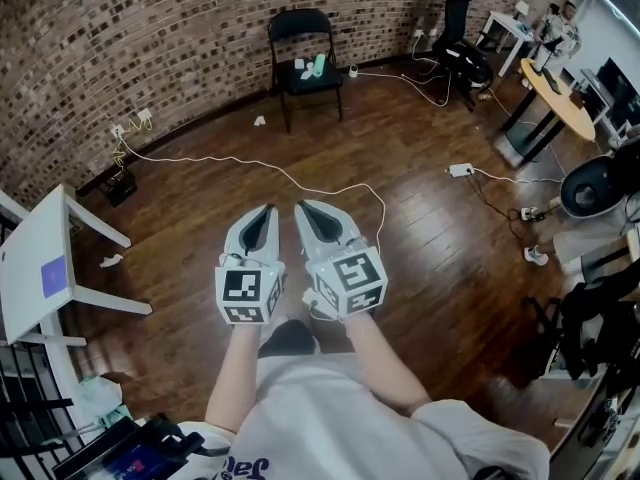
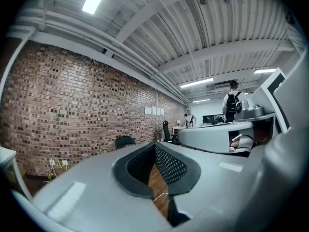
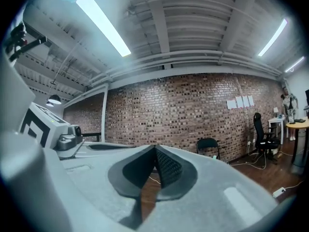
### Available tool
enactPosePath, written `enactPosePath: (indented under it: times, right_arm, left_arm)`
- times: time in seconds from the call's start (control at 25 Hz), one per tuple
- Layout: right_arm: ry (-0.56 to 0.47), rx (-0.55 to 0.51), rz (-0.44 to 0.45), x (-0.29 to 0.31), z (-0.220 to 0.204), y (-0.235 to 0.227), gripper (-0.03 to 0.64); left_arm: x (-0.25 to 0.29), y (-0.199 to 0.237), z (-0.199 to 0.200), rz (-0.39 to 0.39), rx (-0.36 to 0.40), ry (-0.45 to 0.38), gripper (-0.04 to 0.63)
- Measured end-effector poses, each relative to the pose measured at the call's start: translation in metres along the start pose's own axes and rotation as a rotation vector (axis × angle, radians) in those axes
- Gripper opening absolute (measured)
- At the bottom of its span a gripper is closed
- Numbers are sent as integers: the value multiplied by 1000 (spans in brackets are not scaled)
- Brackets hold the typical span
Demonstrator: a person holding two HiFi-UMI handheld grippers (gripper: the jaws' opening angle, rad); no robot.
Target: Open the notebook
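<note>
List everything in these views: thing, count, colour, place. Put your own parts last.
Folding chair: one, black, against the brick wall, far centre.
Office chair: one, black, far right by the wall.
Round table: one, light wood top, far right.
White table: one, white, left edge.
Flat purple item: one, on the white table; cannot tell if it is the notebook.
Cable: one, white, across the wooden floor.
Power strip: one, white, on the floor at right.
Left gripper: one, grey, low centre, jaws shut, empty.
Right gripper: one, grey, beside it, jaws shut, empty.
</note>
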State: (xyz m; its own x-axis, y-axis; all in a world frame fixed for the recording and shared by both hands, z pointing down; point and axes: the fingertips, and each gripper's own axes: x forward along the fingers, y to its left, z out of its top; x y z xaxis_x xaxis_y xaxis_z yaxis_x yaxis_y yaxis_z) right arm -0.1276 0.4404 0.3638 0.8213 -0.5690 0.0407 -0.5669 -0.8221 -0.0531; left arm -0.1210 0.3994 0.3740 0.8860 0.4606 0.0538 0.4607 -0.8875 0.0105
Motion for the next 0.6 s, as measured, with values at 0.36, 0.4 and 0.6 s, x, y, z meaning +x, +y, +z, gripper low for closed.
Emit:
enactPosePath:
  times: [0.36, 0.4, 0.6]
  right_arm:
    - [41, 22, -74, 45, -10, -63, -15]
    - [43, 24, -80, 52, -10, -70, -15]
    - [49, 17, -87, 98, -4, -97, -15]
  left_arm:
    - [77, 8, -11, -74, -13, 35, 17]
    - [86, 11, -9, -81, -14, 34, 17]
    - [134, 38, -1, -89, -19, 23, 17]
